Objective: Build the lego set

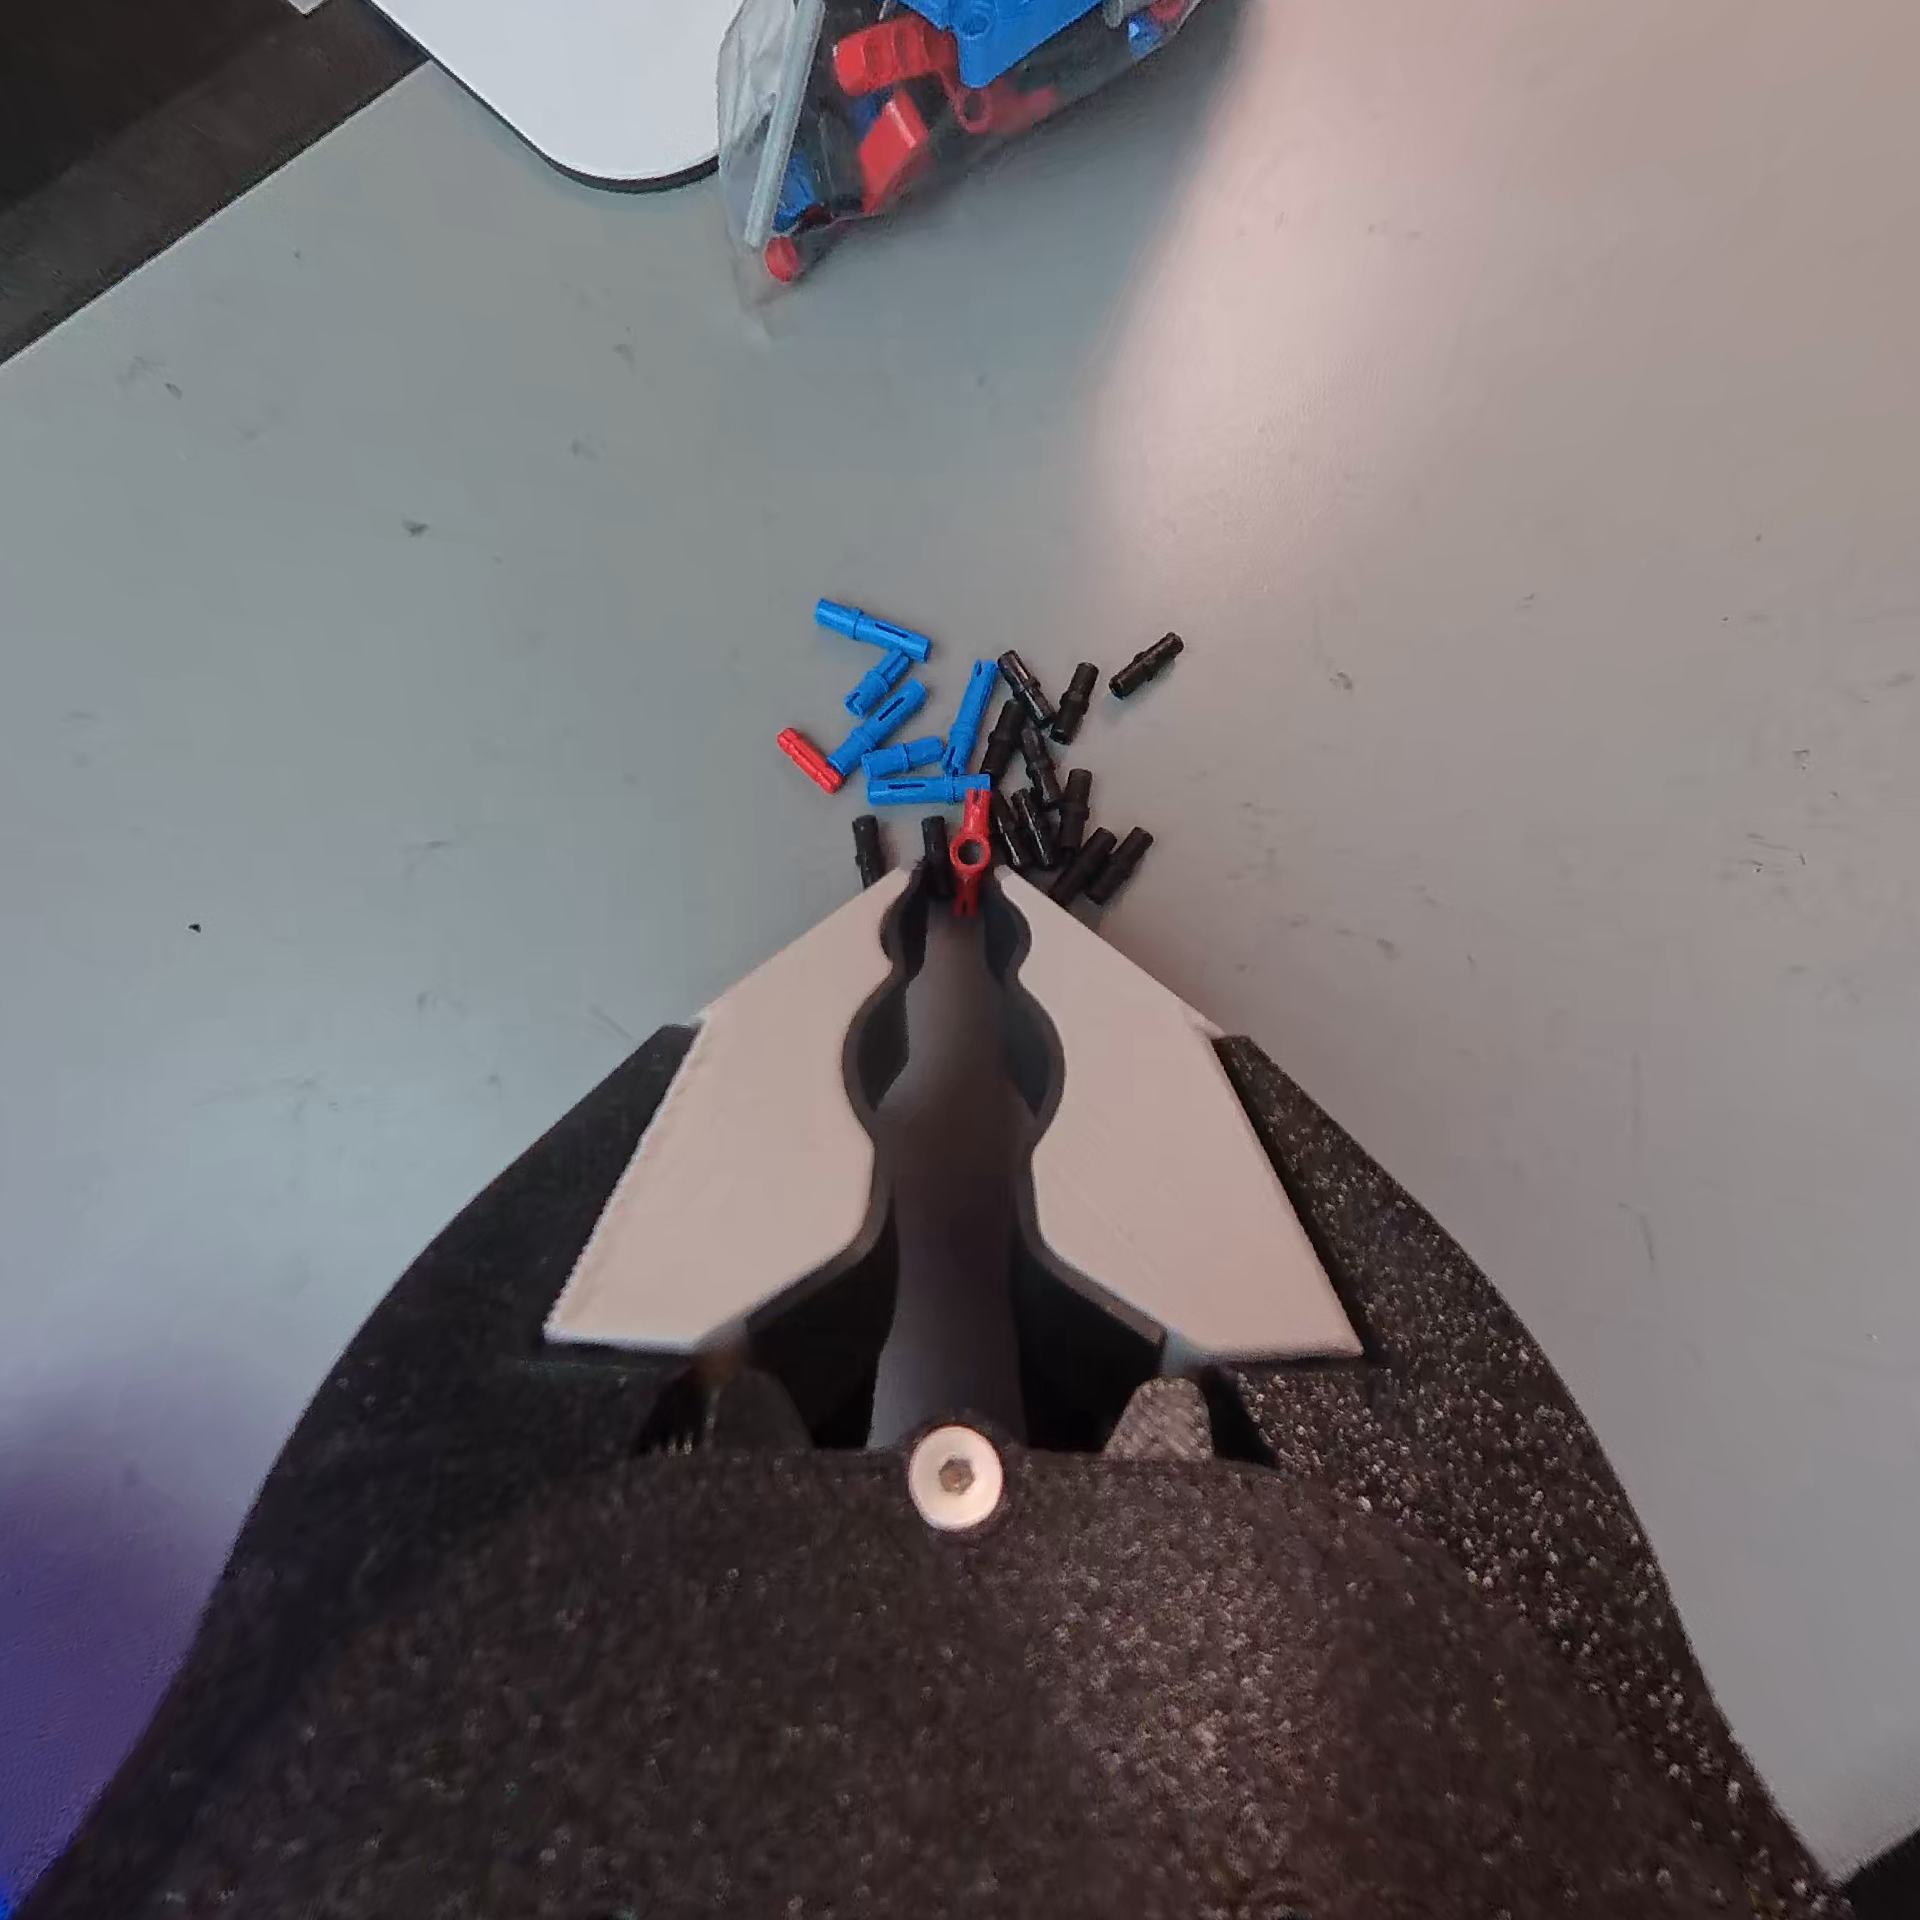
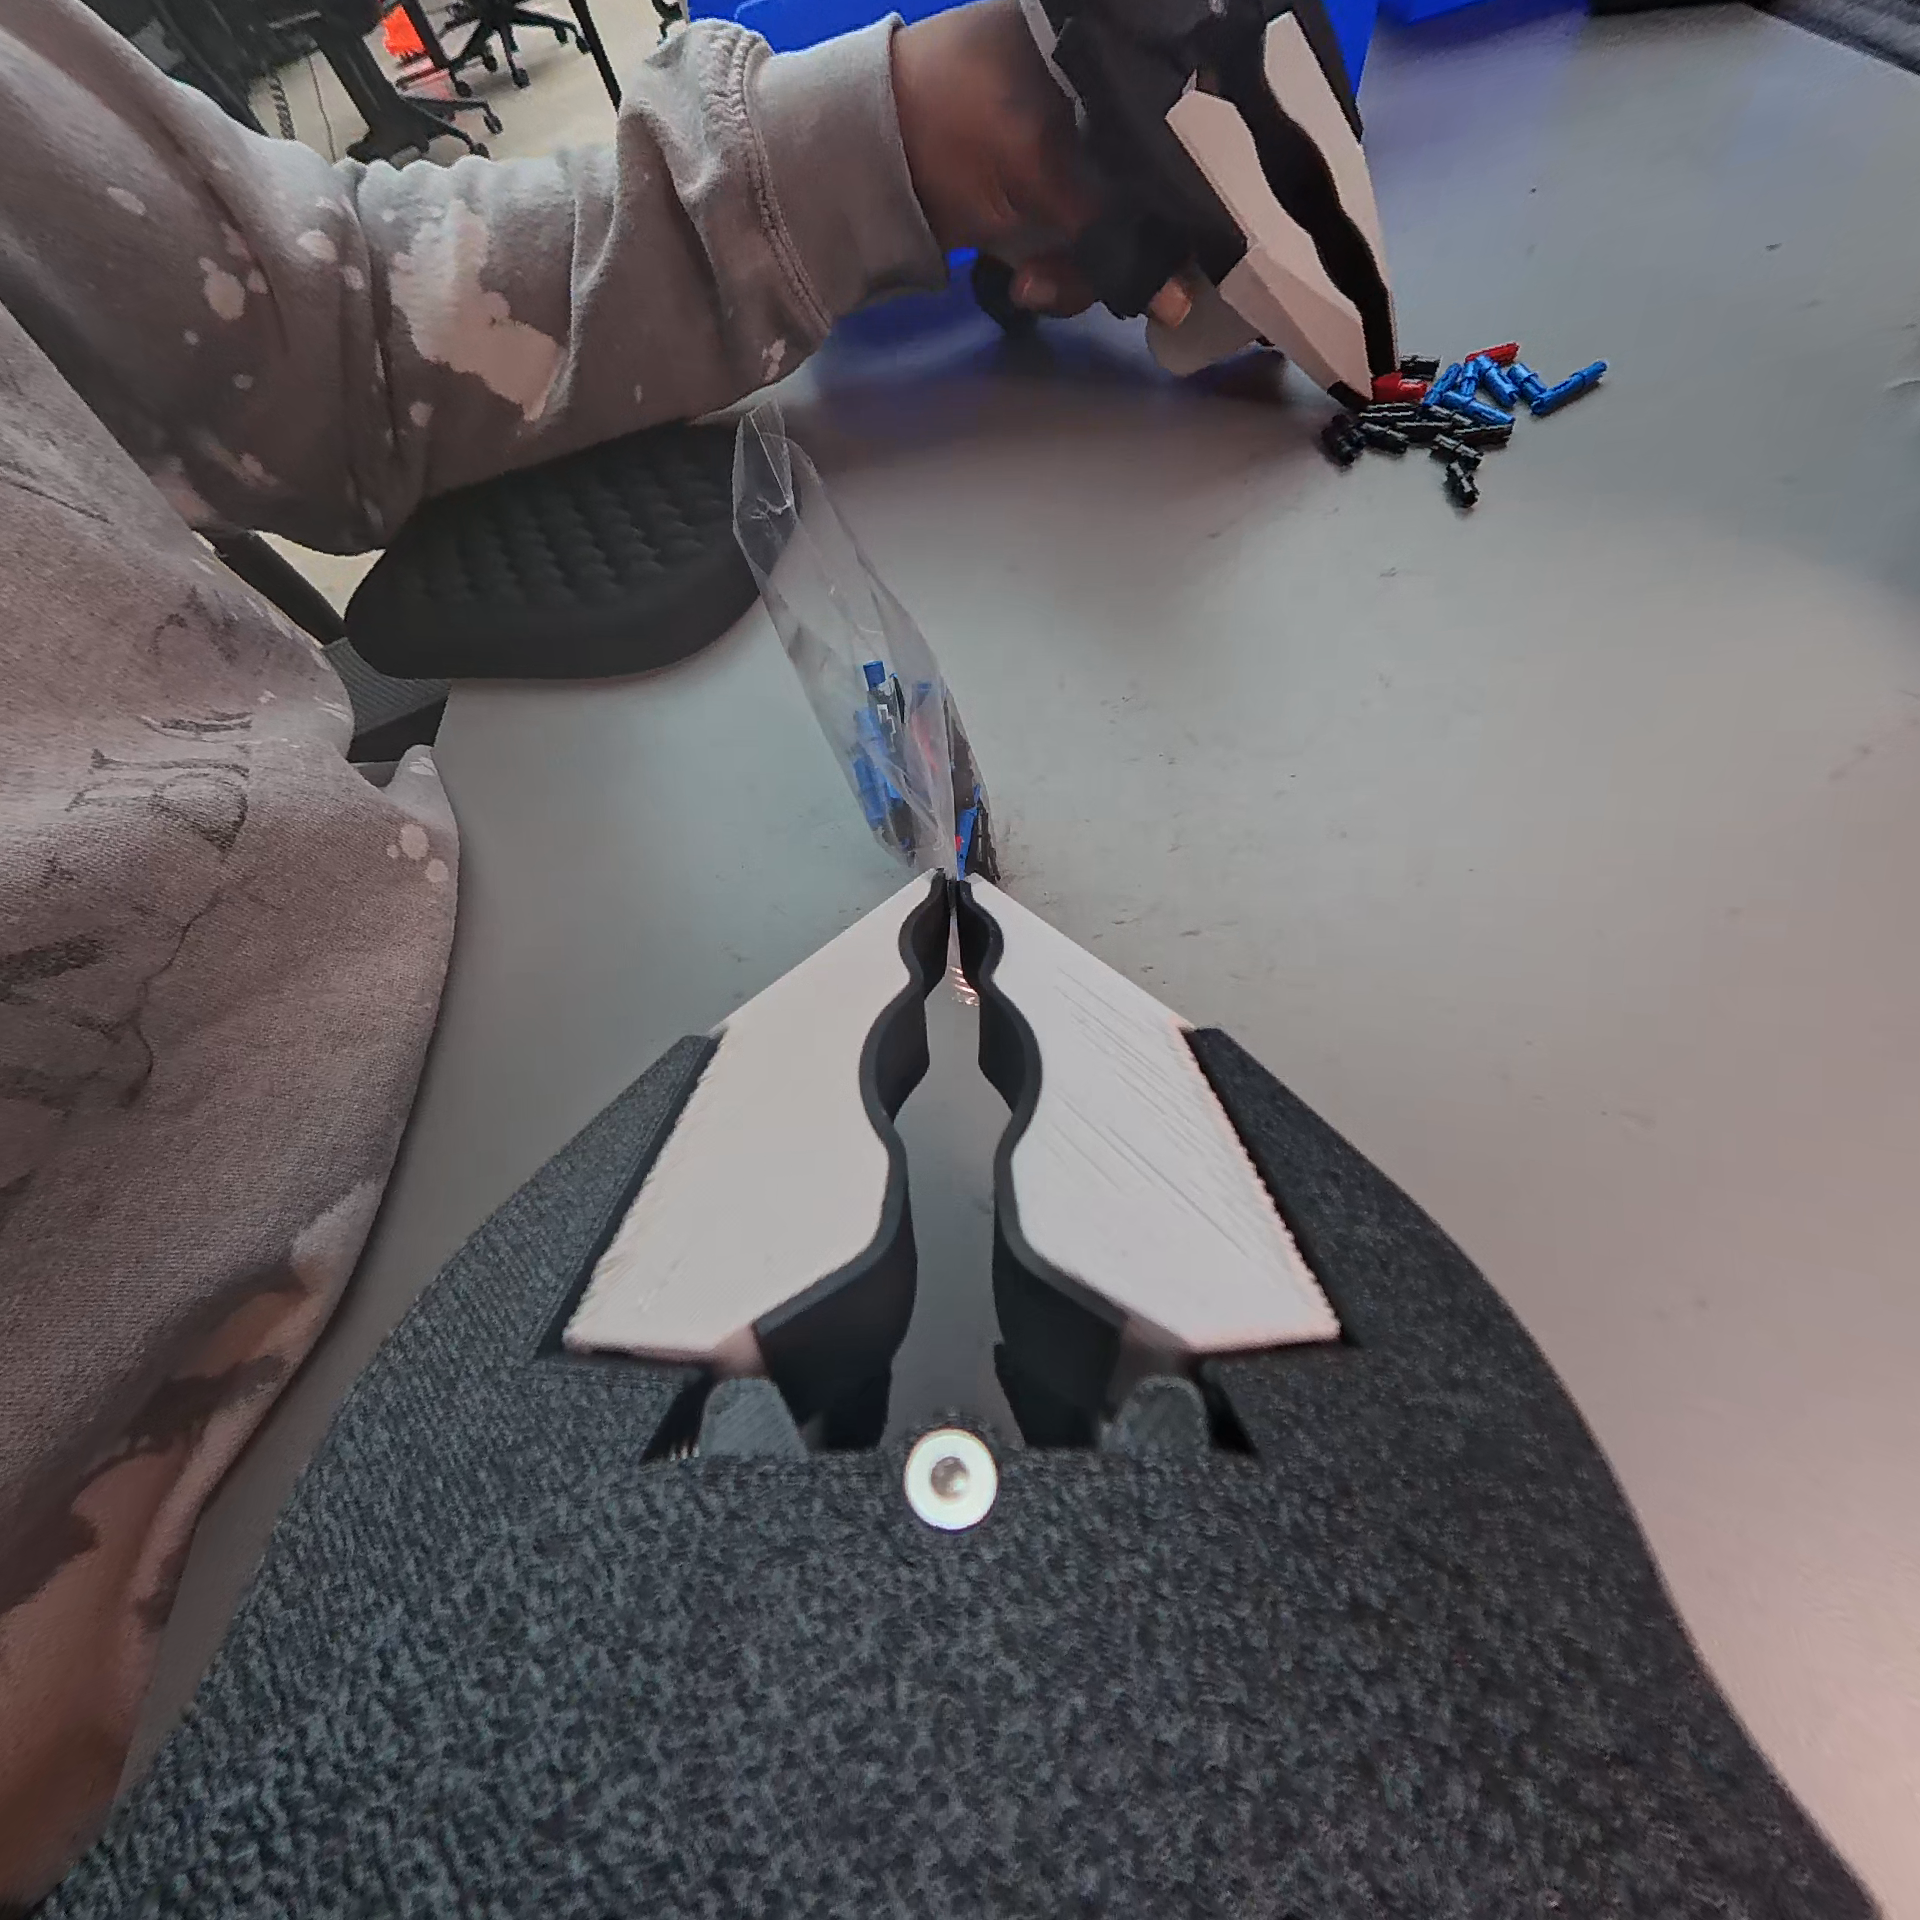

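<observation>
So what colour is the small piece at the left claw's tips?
Red, clearest in the left wrist view.

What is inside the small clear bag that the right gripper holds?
Blue pins and some black pieces show inside the small clear bag, pinched by the right gripper. Creased plastic hides the rest.

Both wide-angle views bend straight lines toward the edges. In the left wrist view the scuffed pale grey tabletop (image 1: 416, 644) is cool and evenly lit, with a warm pinkish wash from 1 to 4 o'clock and a violet glow at 8 o'clock. Near foregrounds blur softly.
</observation>
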Action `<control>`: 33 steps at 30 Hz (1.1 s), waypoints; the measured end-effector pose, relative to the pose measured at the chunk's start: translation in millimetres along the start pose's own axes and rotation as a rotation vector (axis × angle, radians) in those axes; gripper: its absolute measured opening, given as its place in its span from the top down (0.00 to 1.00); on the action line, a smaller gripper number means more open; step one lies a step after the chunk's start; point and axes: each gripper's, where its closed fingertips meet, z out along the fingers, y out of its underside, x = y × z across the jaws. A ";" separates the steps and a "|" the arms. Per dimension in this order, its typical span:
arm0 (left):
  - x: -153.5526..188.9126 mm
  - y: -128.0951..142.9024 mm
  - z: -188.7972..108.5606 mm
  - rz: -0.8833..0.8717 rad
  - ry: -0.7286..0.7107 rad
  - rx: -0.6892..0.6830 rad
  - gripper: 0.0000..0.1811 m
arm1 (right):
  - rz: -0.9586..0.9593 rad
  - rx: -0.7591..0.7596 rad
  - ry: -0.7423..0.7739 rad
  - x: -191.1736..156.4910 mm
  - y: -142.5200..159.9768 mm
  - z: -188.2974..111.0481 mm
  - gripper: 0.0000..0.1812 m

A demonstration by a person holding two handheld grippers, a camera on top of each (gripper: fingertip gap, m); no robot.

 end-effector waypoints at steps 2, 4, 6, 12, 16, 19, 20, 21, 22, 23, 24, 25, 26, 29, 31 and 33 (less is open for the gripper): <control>0.8 0.0 -1.6 0.004 0.000 0.008 0.94 | 0.000 -0.001 0.000 0.0 0.1 0.1 1.00; 2.7 -3.3 -5.7 0.001 0.007 0.031 0.96 | 0.000 -0.001 0.001 0.1 0.1 0.2 1.00; 2.8 -4.6 -9.7 0.003 0.004 0.037 0.96 | 0.000 -0.001 0.001 0.0 0.1 0.2 1.00; 12.4 -15.2 -21.3 0.018 0.030 0.085 0.97 | -0.002 -0.001 0.004 0.2 0.2 0.2 1.00; 89.4 -62.4 -60.6 0.083 0.318 0.270 0.97 | 0.007 -0.002 0.011 2.1 0.1 0.7 1.00; 161.3 -81.5 -90.4 0.214 0.510 0.318 0.97 | 0.007 -0.001 0.017 3.0 -0.1 1.0 1.00; 179.0 -81.9 -94.1 0.255 0.541 0.305 0.97 | 0.006 -0.002 0.018 3.0 0.0 1.1 1.00; 193.0 -80.8 -94.7 0.290 0.560 0.287 0.97 | 0.005 -0.003 0.019 3.0 0.0 1.4 1.00; 201.9 -78.6 -91.5 0.312 0.558 0.262 0.97 | 0.003 -0.003 0.020 2.8 0.1 1.5 1.00; 208.3 -74.6 -87.0 0.329 0.556 0.230 0.96 | 0.002 -0.003 0.020 2.6 0.0 1.6 1.00; 213.8 -69.9 -83.2 0.344 0.565 0.202 0.96 | 0.000 -0.004 0.020 2.4 0.1 1.7 1.00; 218.1 -66.1 -80.6 0.353 0.577 0.184 0.95 | -0.002 -0.004 0.020 2.1 0.0 1.6 1.00; 220.5 -64.7 -78.9 0.350 0.586 0.177 0.95 | -0.004 -0.003 0.020 1.9 -0.1 1.4 1.00; 219.3 -64.6 -80.0 0.340 0.595 0.182 0.92 | -0.004 -0.001 0.018 1.5 -0.2 1.0 1.00; 209.2 -72.3 -86.4 0.308 0.591 0.236 0.91 | -0.004 -0.001 0.016 1.2 -0.2 1.0 1.00; 175.2 -81.3 -84.3 0.215 0.499 0.286 0.91 | -0.003 0.000 0.013 1.0 -0.3 0.8 1.00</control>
